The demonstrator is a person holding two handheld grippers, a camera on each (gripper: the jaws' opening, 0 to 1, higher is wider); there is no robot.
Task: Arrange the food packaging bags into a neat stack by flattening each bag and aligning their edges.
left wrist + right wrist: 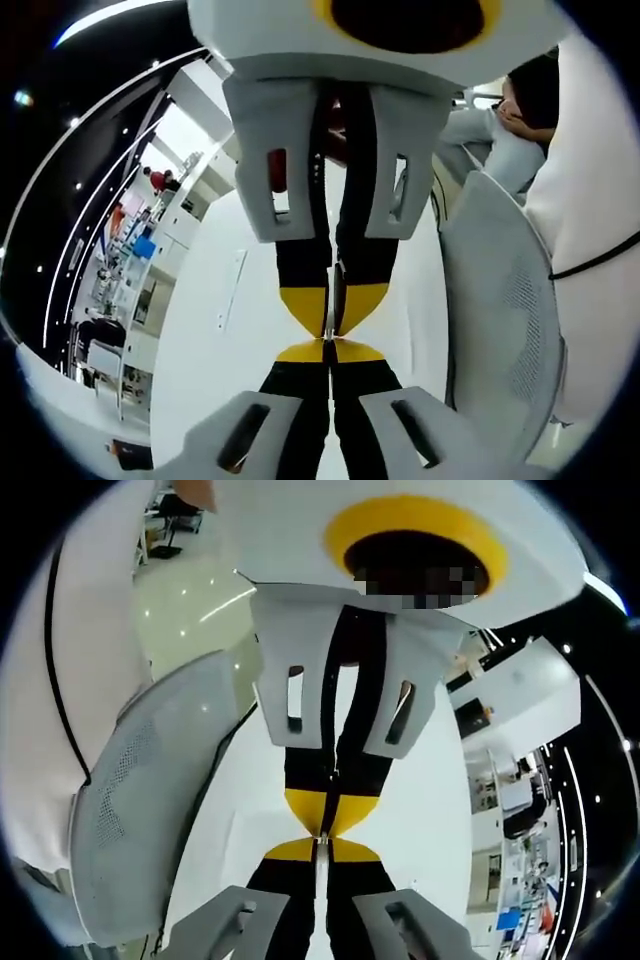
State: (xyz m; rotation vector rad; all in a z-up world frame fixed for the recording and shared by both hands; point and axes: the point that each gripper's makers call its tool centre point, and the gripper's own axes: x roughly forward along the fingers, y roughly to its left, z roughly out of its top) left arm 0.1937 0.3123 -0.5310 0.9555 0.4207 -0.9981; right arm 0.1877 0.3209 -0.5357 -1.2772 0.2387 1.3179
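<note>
My left gripper (328,352) rises from the bottom of the left gripper view with its yellow-tipped black jaws pressed together, shut on nothing. My right gripper (332,308) comes down from the top of that view, also shut, and meets it tip to tip. In the right gripper view the same meeting appears the other way round: my right gripper (320,848) is at the bottom and my left gripper (330,805) hangs from above. The two pairs of yellow tips touch or nearly touch. I see no food packaging bags in these frames.
A white mesh chair back (510,320) (140,810) stands close beside the grippers. A person's white clothing (600,200) is near it, and another person (500,130) sits farther off. Shelves with goods (130,260) (520,880) line the room's far side.
</note>
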